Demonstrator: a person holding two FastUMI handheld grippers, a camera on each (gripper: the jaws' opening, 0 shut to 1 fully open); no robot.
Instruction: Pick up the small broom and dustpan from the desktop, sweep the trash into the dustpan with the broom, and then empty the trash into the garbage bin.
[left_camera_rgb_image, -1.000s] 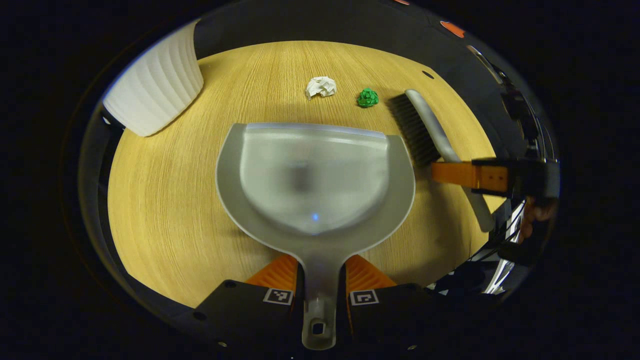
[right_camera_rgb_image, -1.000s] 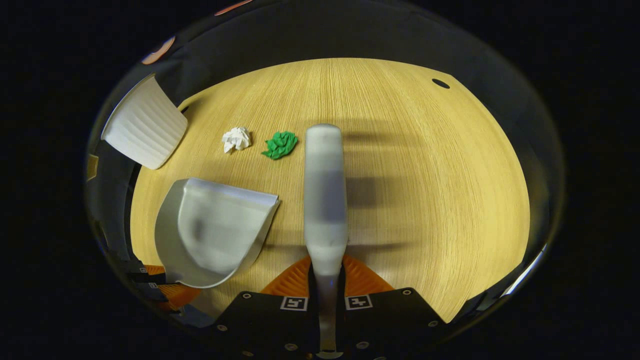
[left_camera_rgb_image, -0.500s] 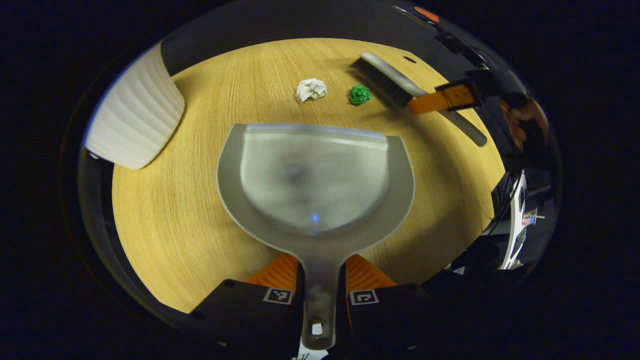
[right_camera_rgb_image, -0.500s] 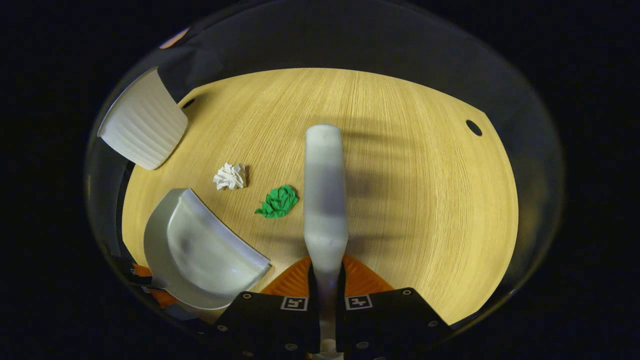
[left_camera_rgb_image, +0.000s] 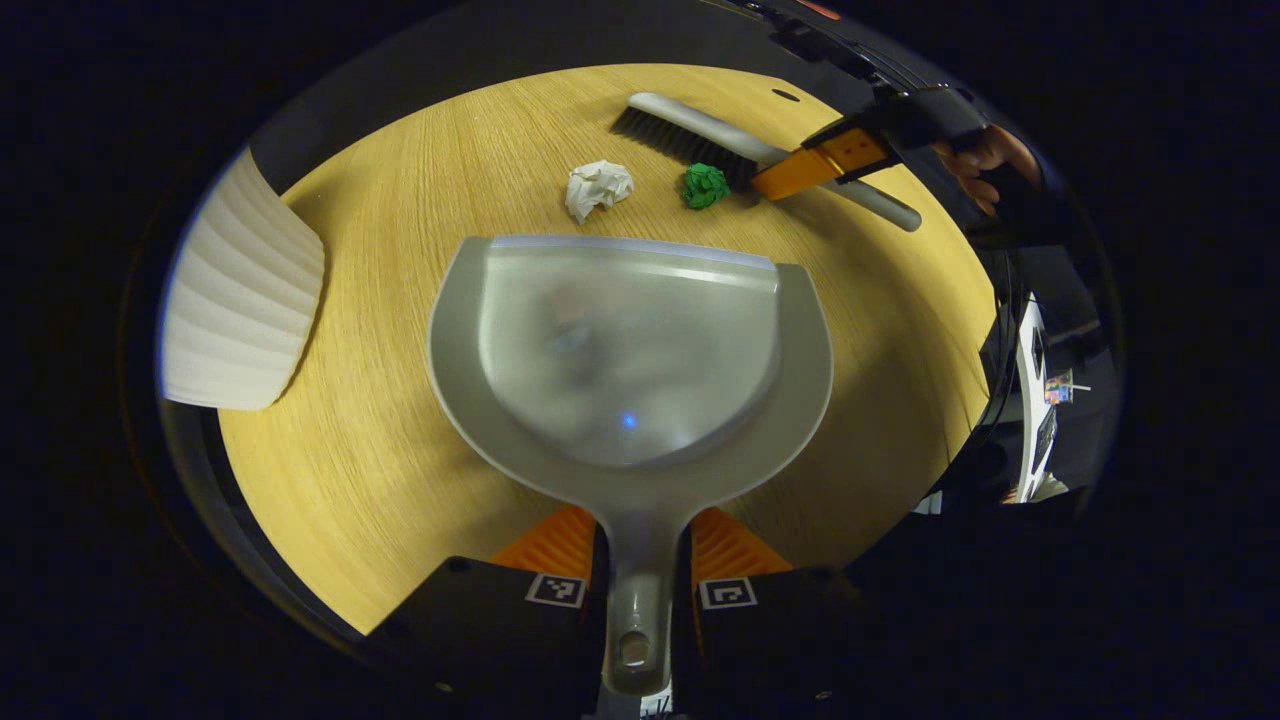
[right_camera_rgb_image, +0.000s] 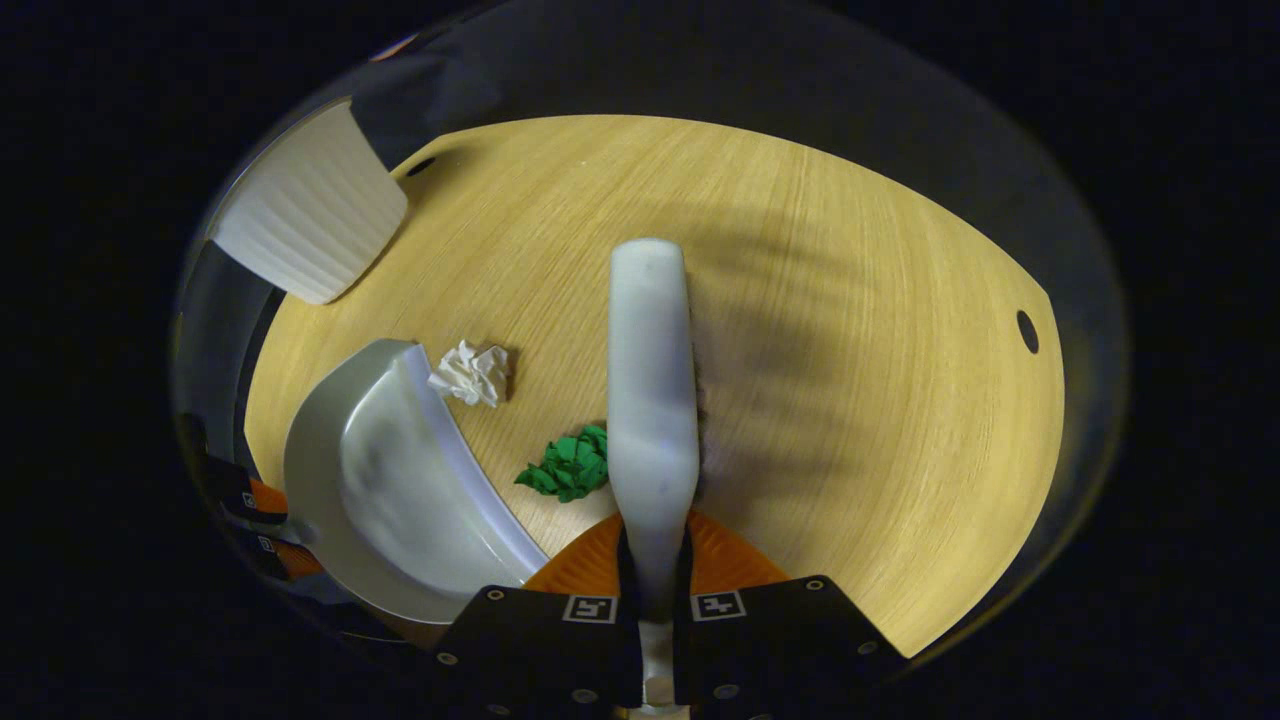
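The small broom (left_camera_rgb_image: 720, 135) lies low over the far side of the wooden desktop (left_camera_rgb_image: 380, 440), its dark bristles just beside the green paper ball (left_camera_rgb_image: 706, 185) and angled toward it; in the right gripper view the broom's grey back (right_camera_rgb_image: 650, 390) runs straight ahead with the same ball (right_camera_rgb_image: 568, 466) close against its left side. The right gripper (right_camera_rgb_image: 655, 570) is clamped on the broom's handle, both fingers pressing it, and it also shows across the desk in the left gripper view (left_camera_rgb_image: 812, 168) with a hand (left_camera_rgb_image: 985, 160) behind it. The grey dustpan (left_camera_rgb_image: 630, 350) sits with its open lip facing the 2 pieces of trash, the left gripper (left_camera_rgb_image: 640, 560) closed tight on its handle. The white paper ball (left_camera_rgb_image: 597, 187) lies just beyond the lip, left of the green one; in the right gripper view it (right_camera_rgb_image: 472, 372) is nearly touching the dustpan's edge (right_camera_rgb_image: 400, 480). The white ribbed garbage bin (left_camera_rgb_image: 240, 300) stands at the desk's left edge, well apart from the trash.
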